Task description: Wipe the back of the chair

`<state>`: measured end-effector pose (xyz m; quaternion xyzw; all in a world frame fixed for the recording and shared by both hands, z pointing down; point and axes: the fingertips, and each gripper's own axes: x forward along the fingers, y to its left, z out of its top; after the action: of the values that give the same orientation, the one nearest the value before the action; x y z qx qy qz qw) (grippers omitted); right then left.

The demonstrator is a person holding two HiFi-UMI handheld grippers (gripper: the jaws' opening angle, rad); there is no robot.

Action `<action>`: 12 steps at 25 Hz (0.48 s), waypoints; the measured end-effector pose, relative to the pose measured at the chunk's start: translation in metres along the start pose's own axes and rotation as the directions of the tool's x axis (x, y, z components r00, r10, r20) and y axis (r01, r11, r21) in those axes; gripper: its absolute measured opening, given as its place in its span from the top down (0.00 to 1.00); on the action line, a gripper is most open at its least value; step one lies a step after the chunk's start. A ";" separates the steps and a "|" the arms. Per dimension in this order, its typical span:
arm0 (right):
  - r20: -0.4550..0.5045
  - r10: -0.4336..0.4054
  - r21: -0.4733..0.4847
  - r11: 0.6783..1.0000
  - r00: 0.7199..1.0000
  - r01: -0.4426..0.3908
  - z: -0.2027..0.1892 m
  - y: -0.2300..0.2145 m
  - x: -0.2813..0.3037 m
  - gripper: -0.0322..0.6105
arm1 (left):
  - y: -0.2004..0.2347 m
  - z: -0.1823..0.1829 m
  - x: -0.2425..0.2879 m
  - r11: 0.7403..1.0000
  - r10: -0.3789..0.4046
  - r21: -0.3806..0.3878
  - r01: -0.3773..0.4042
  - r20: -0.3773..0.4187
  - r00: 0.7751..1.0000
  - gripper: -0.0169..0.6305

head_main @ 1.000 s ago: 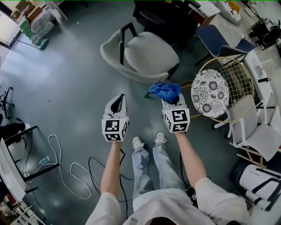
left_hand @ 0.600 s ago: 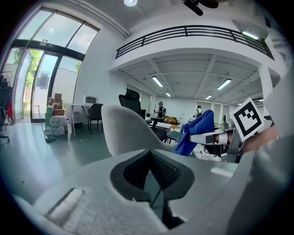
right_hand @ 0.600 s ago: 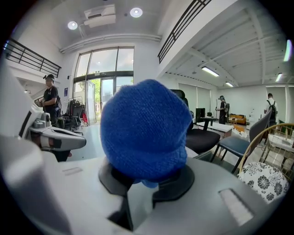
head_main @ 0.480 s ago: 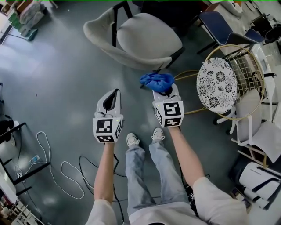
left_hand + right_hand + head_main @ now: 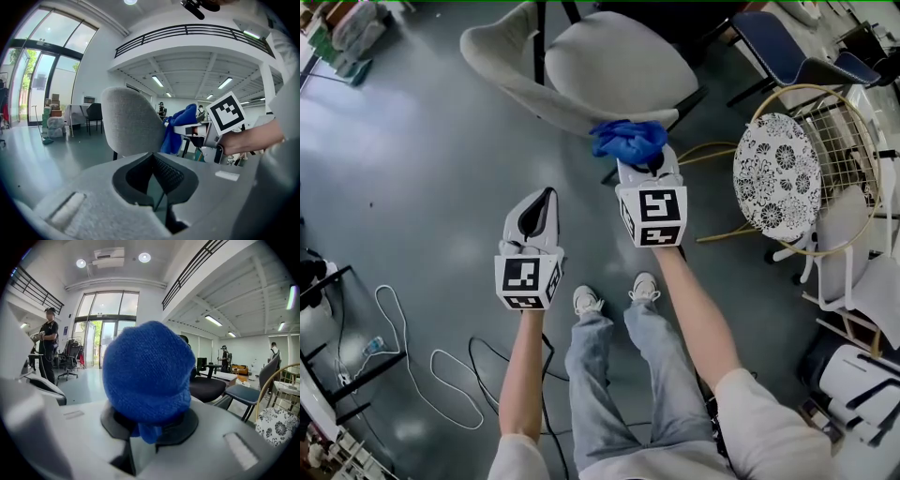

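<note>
- Right gripper jaws pinch bunched blue cloth, just beside backrest of grey chair
- Left gripper jaws pressed together, empty (idle, hanging lower)
- Likely best: press cloth flat, sweep along the curve

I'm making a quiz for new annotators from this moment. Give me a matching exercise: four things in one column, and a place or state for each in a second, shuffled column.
Things:
1. blue cloth
2. left gripper
3. grey chair
4. flowered cushion

Places or states:
A. on the wire chair, to the person's right
B. clamped in the right gripper
C. shut, with nothing in it
D. straight ahead of the person, just beyond the cloth

Pairs: 1-B, 2-C, 3-D, 4-A
</note>
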<state>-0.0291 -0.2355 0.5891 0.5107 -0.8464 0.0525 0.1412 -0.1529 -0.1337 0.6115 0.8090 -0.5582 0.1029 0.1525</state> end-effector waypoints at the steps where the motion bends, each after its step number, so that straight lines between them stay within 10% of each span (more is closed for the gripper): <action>1: 0.006 -0.004 -0.005 1.000 1.000 0.004 0.000 0.000 0.004 0.82 | 0.001 -0.003 0.001 1.000 0.000 -0.002 0.000 0.000 1.000 0.97; 12: 0.131 -0.036 -0.047 0.998 0.991 0.043 -0.003 0.001 0.008 0.82 | 0.014 -0.025 0.015 1.000 0.005 -0.014 -0.005 0.000 1.000 0.97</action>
<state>-0.0330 -0.2409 0.5947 0.5261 -0.8446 -0.0047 0.0992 -0.1606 -0.1421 0.6411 0.8066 -0.5609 0.0992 0.1580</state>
